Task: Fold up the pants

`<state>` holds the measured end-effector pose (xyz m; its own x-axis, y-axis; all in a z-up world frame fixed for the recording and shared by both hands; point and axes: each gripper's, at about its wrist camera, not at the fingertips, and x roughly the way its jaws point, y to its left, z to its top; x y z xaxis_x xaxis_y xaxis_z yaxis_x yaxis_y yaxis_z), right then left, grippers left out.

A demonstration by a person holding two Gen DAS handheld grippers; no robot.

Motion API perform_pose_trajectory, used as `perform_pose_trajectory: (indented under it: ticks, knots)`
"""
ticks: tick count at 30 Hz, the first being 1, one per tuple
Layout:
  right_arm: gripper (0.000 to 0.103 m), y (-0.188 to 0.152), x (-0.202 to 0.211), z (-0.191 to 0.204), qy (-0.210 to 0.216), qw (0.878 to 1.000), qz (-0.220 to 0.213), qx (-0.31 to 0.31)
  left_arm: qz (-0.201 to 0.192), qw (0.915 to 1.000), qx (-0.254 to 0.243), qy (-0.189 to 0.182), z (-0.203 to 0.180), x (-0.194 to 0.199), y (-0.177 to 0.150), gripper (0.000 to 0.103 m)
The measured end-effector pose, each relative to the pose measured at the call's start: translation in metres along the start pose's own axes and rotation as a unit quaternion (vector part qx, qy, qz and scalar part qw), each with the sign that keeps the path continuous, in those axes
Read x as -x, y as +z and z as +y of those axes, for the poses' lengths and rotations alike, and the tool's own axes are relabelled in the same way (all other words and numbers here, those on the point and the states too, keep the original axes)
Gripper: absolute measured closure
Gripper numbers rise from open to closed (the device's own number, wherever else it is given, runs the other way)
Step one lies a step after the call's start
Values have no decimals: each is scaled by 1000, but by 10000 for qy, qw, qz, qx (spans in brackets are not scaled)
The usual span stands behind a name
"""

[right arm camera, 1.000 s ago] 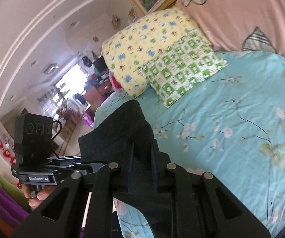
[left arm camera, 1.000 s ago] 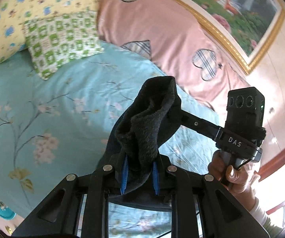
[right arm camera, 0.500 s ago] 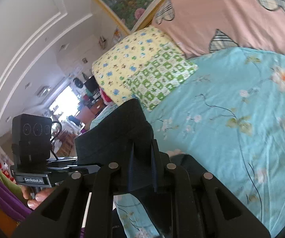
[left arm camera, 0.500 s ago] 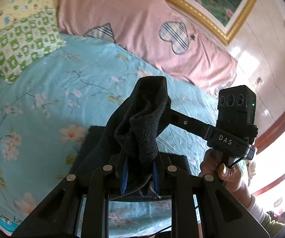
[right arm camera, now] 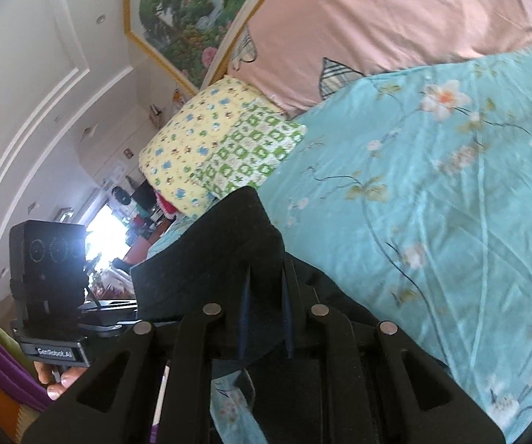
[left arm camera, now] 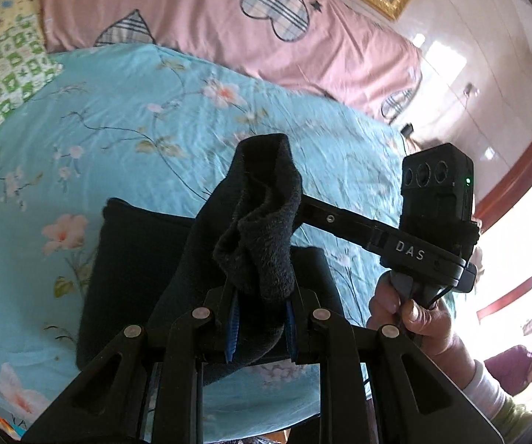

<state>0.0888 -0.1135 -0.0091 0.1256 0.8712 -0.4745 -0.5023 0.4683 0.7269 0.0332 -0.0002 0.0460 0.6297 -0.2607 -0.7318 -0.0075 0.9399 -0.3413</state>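
The dark pants [left arm camera: 136,259] lie partly flat on the turquoise floral bedsheet [left arm camera: 81,140], with one edge lifted. My left gripper [left arm camera: 260,318] is shut on a bunched fuzzy fold of the pants [left arm camera: 262,222], held above the flat part. My right gripper [right arm camera: 266,314] is shut on another part of the same lifted edge [right arm camera: 229,255]. In the left wrist view the right gripper's body [left arm camera: 436,218] and the hand holding it are at the right. In the right wrist view the left gripper's body [right arm camera: 49,277] is at the left.
A pink quilt with plaid hearts [left arm camera: 229,18] lies along the back of the bed. A yellow pillow [right arm camera: 192,140] and a green checked pillow [right arm camera: 251,155] sit at the head. A framed painting [right arm camera: 192,7] hangs on the wall.
Both grippers have carried the lifted pants edge forward over the bed. The flat part of the pants has come into view below, and the pillows have slid away to the side.
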Motion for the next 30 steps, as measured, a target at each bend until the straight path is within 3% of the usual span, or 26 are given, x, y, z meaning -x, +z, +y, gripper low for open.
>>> perform_pose_trajectory:
  ticks: [14,18,21,23,26,28,30]
  knots:
    - [85,-26,14,-40,-270,9988,8,-396,252,9984,-482,163,-22,-39,-15,81]
    - [82,-32,21,-38,-573,9975,73,-399,297,9977,-602,112,-28,-46,-20,75]
    - [82,-36,31,-37,-1052,9932,25,-494,340,9971,-680,46,-32,-52,-23,67]
    - [76,-38,44,-34,-1447,9880,-112,-536,358,9968,-712,-97,-34,-53,-24,51]
    - [43,-42,64,-24,-1794,9818,-348,-507,470,9955,-752,-339,-39,-55,-28,41]
    - [35,-45,74,-16,-2045,9766,-463,-474,441,9944,-882,-380,-44,-54,-29,39]
    - [35,-47,83,-9,-2119,9746,-552,-460,456,9934,-965,-418,-47,-52,-31,38]
